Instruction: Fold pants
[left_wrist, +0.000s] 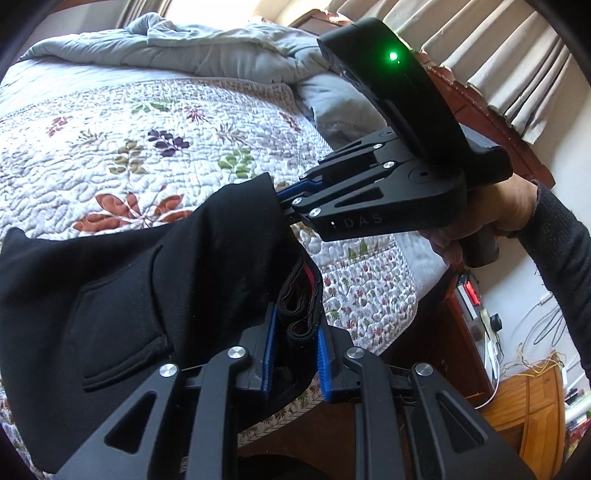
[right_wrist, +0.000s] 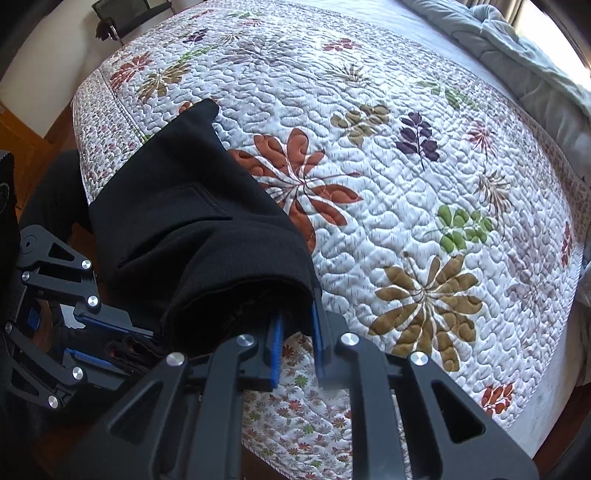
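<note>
Black pants (left_wrist: 122, 280) with a sewn pocket hang between both grippers over the near edge of the bed. In the left wrist view my left gripper (left_wrist: 297, 321) is shut on the bunched waistband (left_wrist: 299, 299), whose lining shows red. My right gripper (left_wrist: 286, 201), held by a hand (left_wrist: 491, 218), is clamped on the pants' upper edge. In the right wrist view the pants (right_wrist: 192, 214) drape across the quilt corner, and my right gripper (right_wrist: 297, 314) is shut on a thick black fold. At the lower left of that view, my left gripper (right_wrist: 129, 349) grips the waistband.
A floral quilt (right_wrist: 406, 177) covers the bed, with a crumpled grey blanket (left_wrist: 207, 55) at its head. A wooden headboard (left_wrist: 480, 110) and curtains (left_wrist: 498, 48) stand behind. A nightstand (left_wrist: 465, 306) and a wooden cabinet (left_wrist: 528, 406) sit beside the bed. A dark chair (right_wrist: 129, 14) stands beyond the foot.
</note>
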